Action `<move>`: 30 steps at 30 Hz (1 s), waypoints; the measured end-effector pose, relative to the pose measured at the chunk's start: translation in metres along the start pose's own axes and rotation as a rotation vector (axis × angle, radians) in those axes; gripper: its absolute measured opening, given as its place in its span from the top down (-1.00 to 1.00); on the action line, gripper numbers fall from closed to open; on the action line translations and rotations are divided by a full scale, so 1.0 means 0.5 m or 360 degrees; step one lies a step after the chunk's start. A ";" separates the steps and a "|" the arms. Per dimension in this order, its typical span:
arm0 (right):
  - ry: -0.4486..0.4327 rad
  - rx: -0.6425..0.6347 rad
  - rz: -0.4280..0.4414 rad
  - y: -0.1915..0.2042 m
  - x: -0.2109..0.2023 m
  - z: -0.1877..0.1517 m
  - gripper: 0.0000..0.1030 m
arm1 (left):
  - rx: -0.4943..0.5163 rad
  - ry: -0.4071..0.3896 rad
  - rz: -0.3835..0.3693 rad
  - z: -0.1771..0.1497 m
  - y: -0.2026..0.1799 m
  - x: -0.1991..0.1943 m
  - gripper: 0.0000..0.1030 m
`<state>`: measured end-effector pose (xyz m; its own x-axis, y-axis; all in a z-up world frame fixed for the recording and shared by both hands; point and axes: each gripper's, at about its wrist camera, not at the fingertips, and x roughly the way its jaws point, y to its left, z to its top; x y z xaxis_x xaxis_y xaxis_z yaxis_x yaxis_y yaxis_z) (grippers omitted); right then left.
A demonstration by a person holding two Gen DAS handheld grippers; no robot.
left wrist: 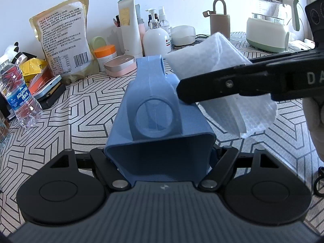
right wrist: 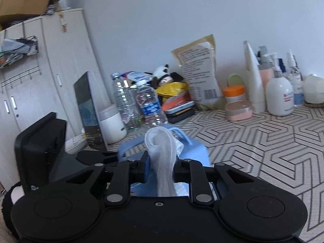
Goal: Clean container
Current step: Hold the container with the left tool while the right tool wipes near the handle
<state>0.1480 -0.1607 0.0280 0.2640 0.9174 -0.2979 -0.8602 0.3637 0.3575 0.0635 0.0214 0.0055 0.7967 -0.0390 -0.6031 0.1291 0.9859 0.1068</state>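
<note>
A blue plastic container (left wrist: 156, 109) with a handle and a round clear window lies on its side, its open mouth toward the left wrist camera. My left gripper (left wrist: 160, 162) is shut on the container's rim and holds it. My right gripper (left wrist: 182, 91) comes in from the right, shut on a folded white cloth (left wrist: 220, 68), and its tip touches the container's upper right side. In the right wrist view the white cloth (right wrist: 162, 158) sticks up between the shut jaws of my right gripper (right wrist: 162, 168), with the blue container (right wrist: 194, 154) just beyond it.
A patterned tablecloth (left wrist: 77, 113) covers the table. At the back stand a water bottle (left wrist: 20, 99), a food bag (left wrist: 62, 40), an orange-lidded jar (left wrist: 105, 54), a pink case (left wrist: 119, 64), a pump bottle (left wrist: 156, 38), a beige flask (left wrist: 219, 20) and a kettle (left wrist: 269, 20). A cupboard (right wrist: 40, 81) is on the left.
</note>
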 end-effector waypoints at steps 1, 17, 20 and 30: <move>0.0001 0.0002 0.0001 0.000 0.000 0.000 0.55 | -0.0003 0.0001 -0.0001 0.001 0.002 0.001 -0.49; 0.0013 -0.0025 0.0162 0.006 0.007 -0.001 0.56 | 0.0000 -0.0001 -0.0001 -0.003 -0.001 -0.005 -0.50; 0.0009 -0.0007 0.0123 0.000 0.011 0.002 0.56 | 0.0001 -0.0002 0.0000 -0.003 -0.001 -0.004 -0.50; 0.0027 -0.0009 0.0127 0.003 0.023 0.012 0.56 | -0.0005 0.0001 -0.0002 -0.002 0.002 -0.002 -0.50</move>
<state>0.1525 -0.1486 0.0306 0.1870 0.9405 -0.2837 -0.8807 0.2884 0.3757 0.0622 0.0225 0.0055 0.7962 -0.0400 -0.6037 0.1279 0.9864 0.1034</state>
